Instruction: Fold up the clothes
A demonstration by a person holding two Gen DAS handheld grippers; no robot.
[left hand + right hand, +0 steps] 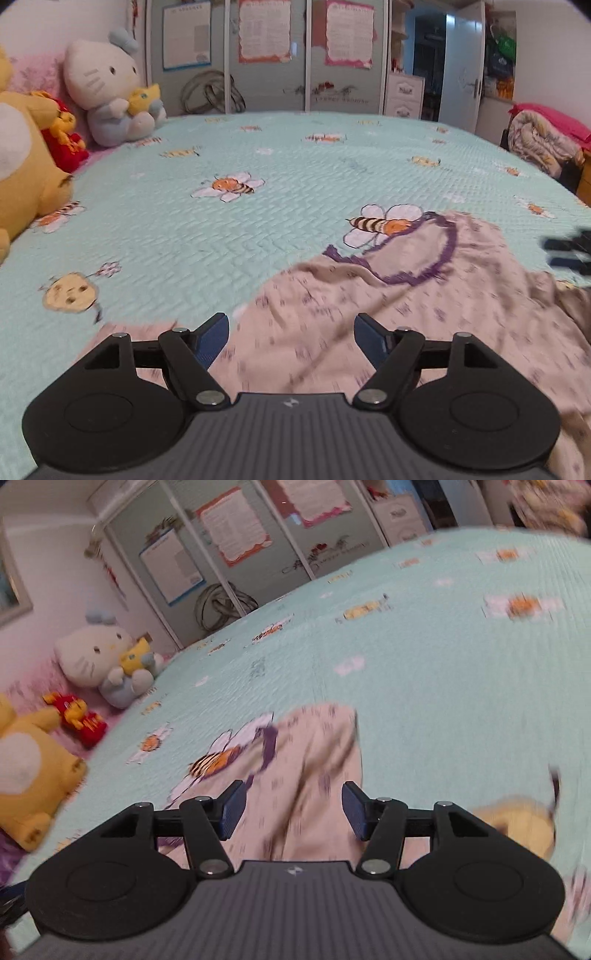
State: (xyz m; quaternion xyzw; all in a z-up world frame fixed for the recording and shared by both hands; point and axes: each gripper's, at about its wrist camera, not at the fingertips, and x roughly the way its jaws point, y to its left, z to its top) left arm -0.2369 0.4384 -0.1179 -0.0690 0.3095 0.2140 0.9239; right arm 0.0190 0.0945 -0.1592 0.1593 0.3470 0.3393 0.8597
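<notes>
A pale pink garment [424,306] with small purple marks and a purple neckline trim [443,258] lies crumpled on the mint bedspread [221,229]. My left gripper [291,339] hovers open over its near left part, nothing between the blue pads. In the right wrist view the same garment [317,760] stretches away under my right gripper [293,810], which is also open and empty. The right gripper's dark tips [569,251] show blurred at the right edge of the left wrist view.
Plush toys line the bed's left side: a white cat [107,92], a yellow bear [22,173] and a small red one [62,136]. Wardrobe doors with posters [266,33] stand behind the bed. A folded quilt [543,144] sits at the right.
</notes>
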